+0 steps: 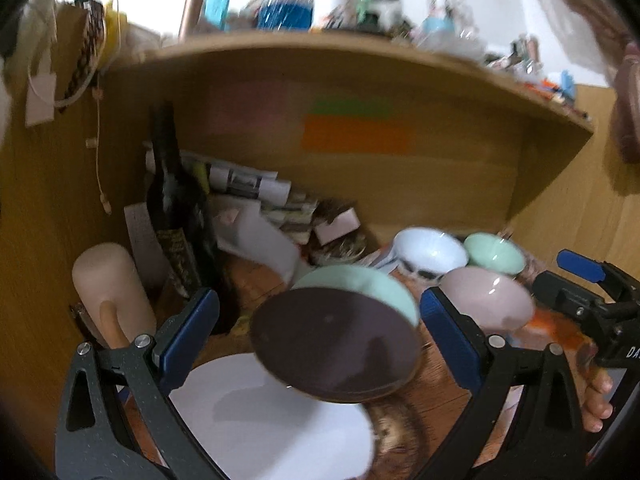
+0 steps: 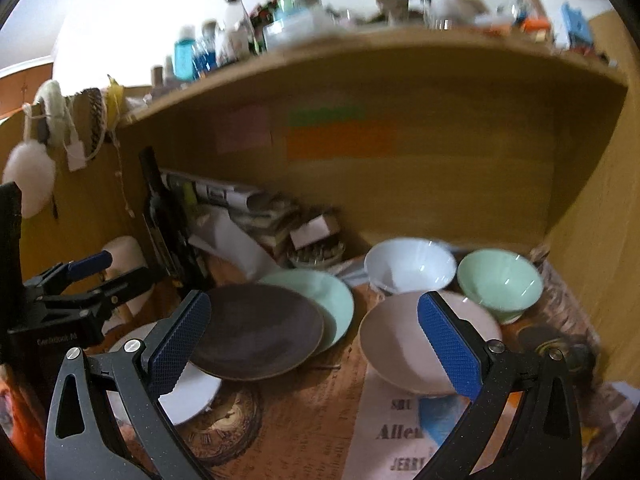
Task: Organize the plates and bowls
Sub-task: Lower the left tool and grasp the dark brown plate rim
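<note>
A dark brown plate (image 1: 336, 344) overlaps a mint green plate (image 1: 372, 284) and a white plate (image 1: 272, 420) on the desk. A white bowl (image 1: 432, 252), a mint bowl (image 1: 494, 254) and a pink bowl (image 1: 486, 298) stand to the right. My left gripper (image 1: 320, 336) is open above the plates, holding nothing. My right gripper (image 2: 316, 340) is open and empty, with the brown plate (image 2: 256, 332), green plate (image 2: 320, 300), white plate (image 2: 188, 396), pink bowl (image 2: 404, 344), white bowl (image 2: 410, 266) and mint bowl (image 2: 500, 282) ahead of it.
A wooden shelf (image 1: 360, 56) with bottles overhangs the desk. A dark bottle (image 1: 172, 216), a beige mug (image 1: 112, 284) and stacked papers (image 1: 256, 200) stand at the back left. Wooden walls close both sides. A printed mat (image 2: 392, 432) covers the desk front.
</note>
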`<state>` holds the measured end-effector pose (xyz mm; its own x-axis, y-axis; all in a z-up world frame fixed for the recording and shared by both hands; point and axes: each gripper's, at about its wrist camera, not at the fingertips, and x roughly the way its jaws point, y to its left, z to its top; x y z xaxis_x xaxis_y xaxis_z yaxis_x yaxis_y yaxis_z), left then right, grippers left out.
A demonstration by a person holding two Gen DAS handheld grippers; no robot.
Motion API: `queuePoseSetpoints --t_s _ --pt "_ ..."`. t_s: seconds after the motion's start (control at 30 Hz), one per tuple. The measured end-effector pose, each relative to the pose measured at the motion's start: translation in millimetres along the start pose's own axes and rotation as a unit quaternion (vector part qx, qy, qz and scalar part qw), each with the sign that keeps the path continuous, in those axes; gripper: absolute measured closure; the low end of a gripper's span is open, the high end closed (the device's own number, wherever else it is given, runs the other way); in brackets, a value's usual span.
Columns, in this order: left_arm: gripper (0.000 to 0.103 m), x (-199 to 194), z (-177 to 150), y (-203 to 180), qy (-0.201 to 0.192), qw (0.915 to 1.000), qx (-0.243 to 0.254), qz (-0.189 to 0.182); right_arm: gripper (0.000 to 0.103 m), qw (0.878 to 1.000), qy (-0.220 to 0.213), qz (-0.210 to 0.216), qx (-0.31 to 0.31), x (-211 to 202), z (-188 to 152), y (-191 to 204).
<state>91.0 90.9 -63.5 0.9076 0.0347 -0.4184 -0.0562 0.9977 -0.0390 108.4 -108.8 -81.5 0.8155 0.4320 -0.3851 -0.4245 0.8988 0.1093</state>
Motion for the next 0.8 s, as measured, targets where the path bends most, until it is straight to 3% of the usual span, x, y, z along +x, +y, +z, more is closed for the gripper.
queuePoseSetpoints --t_s 0.1,0.23,0.33,0.47,0.8 --pt "0.001 21 -2 14 0.031 0.9995 0.002 0.006 0.0 0.999 0.031 0.009 0.009 19 -6 -2" --pt "0.008 49 -3 33 0.07 0.9975 -0.004 0.009 0.015 0.997 0.07 0.01 0.012 40 -16 -1" --pt "0.02 70 -4 46 0.105 0.9944 -0.011 0.007 0.025 0.995 0.1 0.017 0.016 57 -22 1" --pt "0.041 94 -9 57 0.146 0.9892 -0.008 0.002 0.03 0.991 0.13 0.021 0.025 76 -29 1" --pt "0.062 137 -17 72 0.216 0.9758 -0.011 -0.03 0.06 0.98 0.196 0.012 0.043 113 -45 3"
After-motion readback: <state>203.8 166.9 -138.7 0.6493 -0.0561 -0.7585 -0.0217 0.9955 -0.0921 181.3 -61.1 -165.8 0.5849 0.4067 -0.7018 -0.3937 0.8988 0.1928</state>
